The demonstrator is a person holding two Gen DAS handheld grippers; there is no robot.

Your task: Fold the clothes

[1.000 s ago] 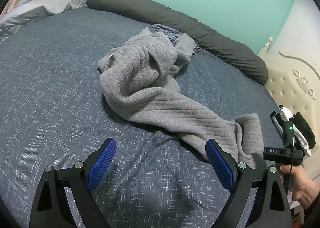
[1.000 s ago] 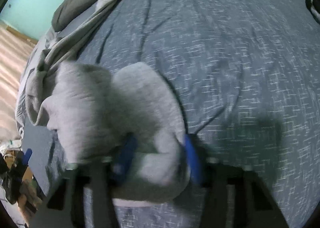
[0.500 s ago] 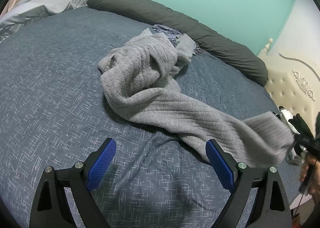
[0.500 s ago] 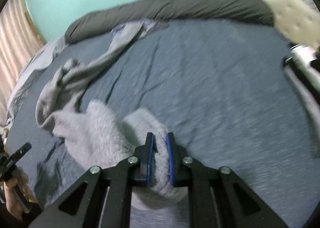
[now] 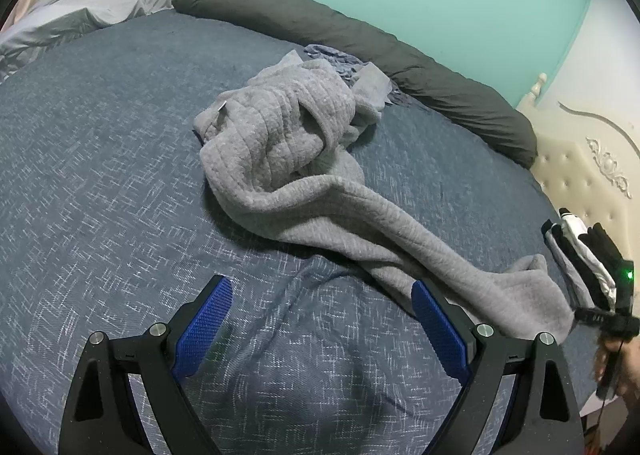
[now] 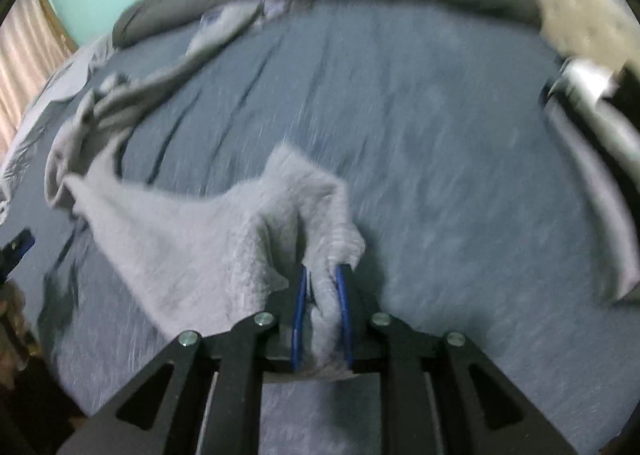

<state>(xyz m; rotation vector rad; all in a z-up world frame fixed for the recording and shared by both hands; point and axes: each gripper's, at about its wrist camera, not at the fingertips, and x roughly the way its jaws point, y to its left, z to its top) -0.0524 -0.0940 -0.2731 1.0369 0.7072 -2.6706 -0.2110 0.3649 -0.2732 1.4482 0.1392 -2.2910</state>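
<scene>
The right gripper (image 6: 322, 287) is clamped on one end of the grey knit garment (image 5: 288, 159), lifting it near the bed's (image 5: 100, 183) edge; its jaws eased slightly just now. The rest lies heaped mid-bed toward the dark bolster (image 5: 360, 43). The left gripper (image 5: 320, 319) hovers with jaws apart, holding nothing.

Grey quilted garment, half crumpled, half drawn out

The grey garment (image 5: 280, 143) lies on the blue bed (image 5: 100, 195) — its bulk heaped in a rumpled mound near the middle, one long part stretched out toward the bed's edge. That far end is lifted off the sheet, pinched between the pads of the right gripper (image 6: 322, 287) — the fabric bunched and fuzzy there.
</scene>
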